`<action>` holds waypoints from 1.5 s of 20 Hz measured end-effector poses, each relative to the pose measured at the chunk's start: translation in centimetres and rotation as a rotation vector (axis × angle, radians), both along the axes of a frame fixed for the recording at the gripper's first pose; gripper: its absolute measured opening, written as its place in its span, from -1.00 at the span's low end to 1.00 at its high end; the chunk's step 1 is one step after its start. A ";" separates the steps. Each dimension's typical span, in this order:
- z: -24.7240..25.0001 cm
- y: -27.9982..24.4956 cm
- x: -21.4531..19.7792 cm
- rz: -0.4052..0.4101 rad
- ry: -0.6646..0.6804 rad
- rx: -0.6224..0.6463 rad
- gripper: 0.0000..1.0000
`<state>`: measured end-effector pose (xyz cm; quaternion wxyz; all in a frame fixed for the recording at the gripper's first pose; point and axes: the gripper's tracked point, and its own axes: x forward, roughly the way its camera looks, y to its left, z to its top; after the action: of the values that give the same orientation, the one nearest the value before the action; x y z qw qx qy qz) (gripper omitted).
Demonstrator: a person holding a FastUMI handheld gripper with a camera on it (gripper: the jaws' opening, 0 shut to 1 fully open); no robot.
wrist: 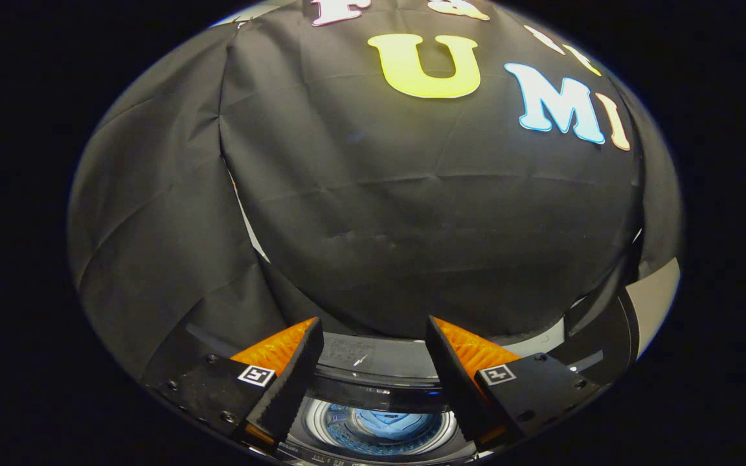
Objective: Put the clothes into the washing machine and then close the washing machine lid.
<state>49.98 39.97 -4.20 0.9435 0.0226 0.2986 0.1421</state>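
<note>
In the gripper view I see my gripper with its two fingers spread wide apart. Nothing is pinched between them. They are holding only air.

Between the fingers and a little below them sits the washing machine. I am looking down into its round drum. The drum is shiny at the rim, and there is something blue down inside it. I think those are the clothes, but it is small and a bit hard to tell, so it could be part of the drum too.

Just past the drum, between my fingertips, there is a dark, glossy curved part. I think that is the lid, standing open at the back of the machine. Behind it hangs the black cloth wall of the booth.

So I judge the clothes part may be done and the lid is the job now. To do it well, I would reach up and behind the top edge of the lid, not grab it hard. I would hook or push it gently toward me and let it come down slowly. I would keep the fingers out of the gap so they don't get caught, and go slow so the lid does not slam.
</note>
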 end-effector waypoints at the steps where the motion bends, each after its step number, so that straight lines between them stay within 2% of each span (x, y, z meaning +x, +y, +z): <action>1: -0.2 -0.1 -0.5 -0.001 0.005 -0.001 0.97; 13: -3.5 -0.8 -7.2 -0.009 0.001 -0.003 0.96; 20: -6.9 -1.8 -14.2 0.026 -0.007 -0.013 0.96; 23: -6.8 -2.7 -16.8 0.078 -0.040 -0.002 0.96; 25: -7.0 -3.8 -19.3 0.140 -0.047 0.001 0.96; 30: -6.1 -10.0 -26.4 0.260 -0.121 -0.004 0.96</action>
<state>23.61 30.00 -10.28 0.9334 -0.0269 0.2420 0.2637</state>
